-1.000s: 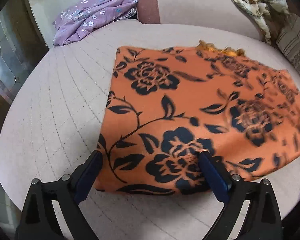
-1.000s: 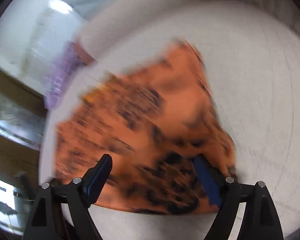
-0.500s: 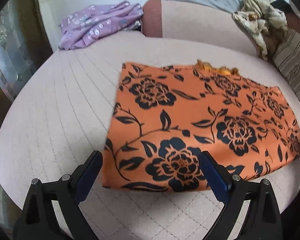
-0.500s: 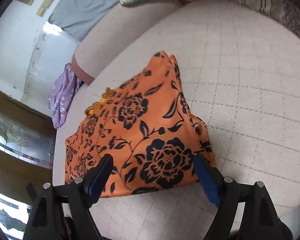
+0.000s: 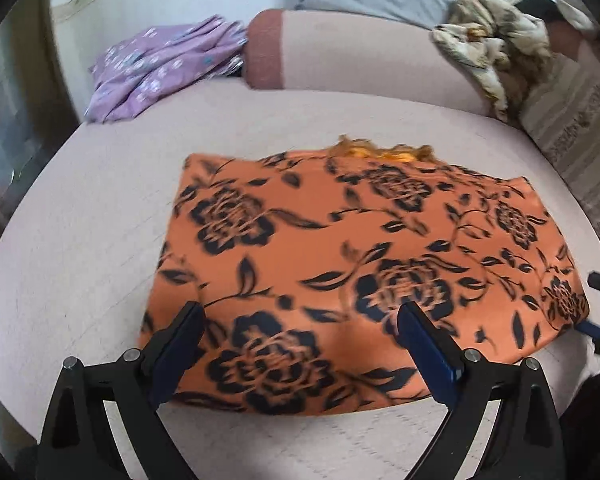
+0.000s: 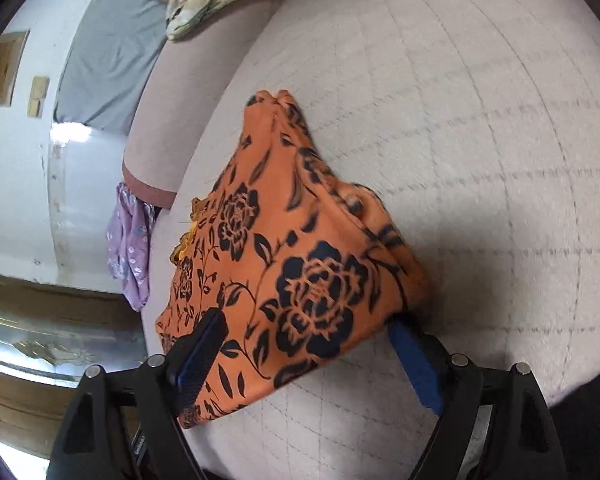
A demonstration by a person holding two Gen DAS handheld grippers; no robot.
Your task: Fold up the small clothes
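Left gripper (image 5: pixel 298 334): nearest in its view, jaws spread wide and released, holding nothing; the near edge of the cloth shows between the blue pads.
Right gripper (image 6: pixel 306 338): jaws spread wide, gripping nothing; one corner of the cloth lies between the pads, whether it touches them I cannot tell. Its tips also show at the right rim of the left view.
Cloth (image 5: pixel 352 264): orange with black flowers, folded into a flat rectangle, lying on the cushion; a yellow frill peeks out at its far edge.
Cushion (image 5: pixel 84 248): pale, quilted seat surface under the cloth.
Purple garment (image 5: pixel 160 64): far left, crumpled, well apart from the cloth.
Beige bundle (image 5: pixel 488 48): far right, on the backrest.
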